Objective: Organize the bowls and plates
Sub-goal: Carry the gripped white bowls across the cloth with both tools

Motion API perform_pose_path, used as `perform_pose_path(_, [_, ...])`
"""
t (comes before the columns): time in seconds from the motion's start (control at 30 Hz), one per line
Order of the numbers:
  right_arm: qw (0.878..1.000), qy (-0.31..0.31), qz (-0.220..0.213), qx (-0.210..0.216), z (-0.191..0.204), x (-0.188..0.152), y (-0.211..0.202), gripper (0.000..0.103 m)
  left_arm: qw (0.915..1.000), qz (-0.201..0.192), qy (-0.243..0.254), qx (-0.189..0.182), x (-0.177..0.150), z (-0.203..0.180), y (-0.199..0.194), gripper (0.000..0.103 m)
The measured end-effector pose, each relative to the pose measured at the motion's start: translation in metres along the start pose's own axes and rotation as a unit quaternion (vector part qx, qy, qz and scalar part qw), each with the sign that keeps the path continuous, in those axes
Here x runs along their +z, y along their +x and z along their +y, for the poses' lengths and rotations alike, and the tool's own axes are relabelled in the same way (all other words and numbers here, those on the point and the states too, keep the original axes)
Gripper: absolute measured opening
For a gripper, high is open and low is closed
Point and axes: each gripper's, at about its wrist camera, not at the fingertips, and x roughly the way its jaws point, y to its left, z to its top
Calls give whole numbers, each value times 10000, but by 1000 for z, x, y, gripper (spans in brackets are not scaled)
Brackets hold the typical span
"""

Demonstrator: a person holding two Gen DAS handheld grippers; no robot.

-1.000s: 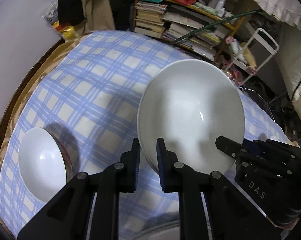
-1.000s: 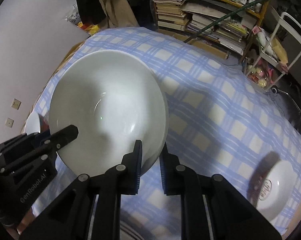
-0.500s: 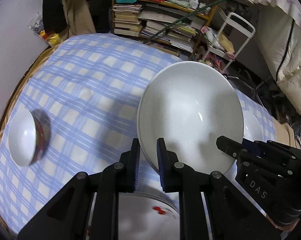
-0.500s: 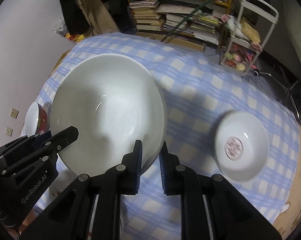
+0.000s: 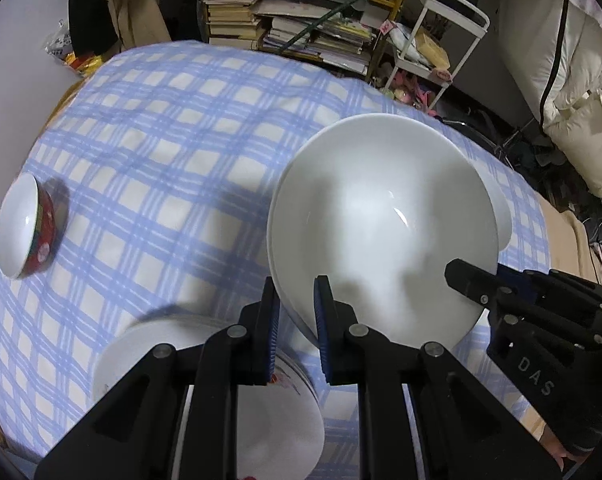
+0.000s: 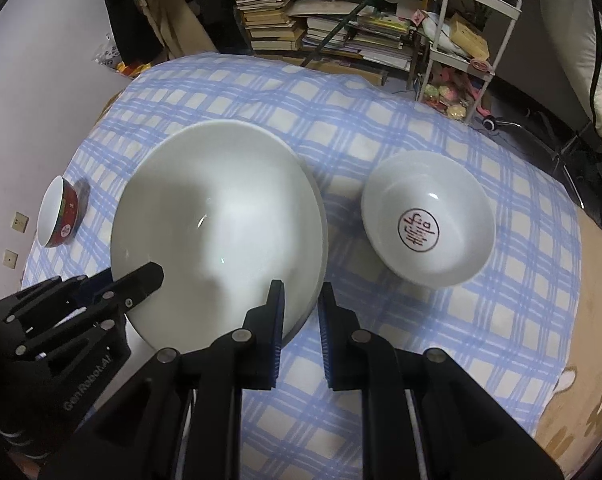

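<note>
Over desk [image 5: 149,128], mid-air:
L tool [image 5: 295,332]: clamped on big white bowl [image 5: 381,220] rim.
R tool [image 6: 301,322]: clamped on opp rim.

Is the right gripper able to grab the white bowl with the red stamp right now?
Probably not yet. The right gripper is clamped on the big white bowl's rim, as is the left gripper. The stamped white bowl sits uncovered on the checked cloth.
</note>
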Motion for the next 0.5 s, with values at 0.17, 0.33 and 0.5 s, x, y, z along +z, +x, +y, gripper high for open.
perform_pose_path(0.17, [10000, -36, -1, 26, -6, -13, 3, 18, 9999, 160, -15, -12, -17, -5, 12, 17])
perform_pose_path(0.33, [9998, 23, 94, 169, -13, -24, 16, 18, 9993, 301, -185, -76, -31, -4, 26, 18])
perform_pose_path(0.5, [9995, -32, 171, 252, -16, -31, 26, 18, 9993, 361, -116, 20, -37, -7, 30, 17])
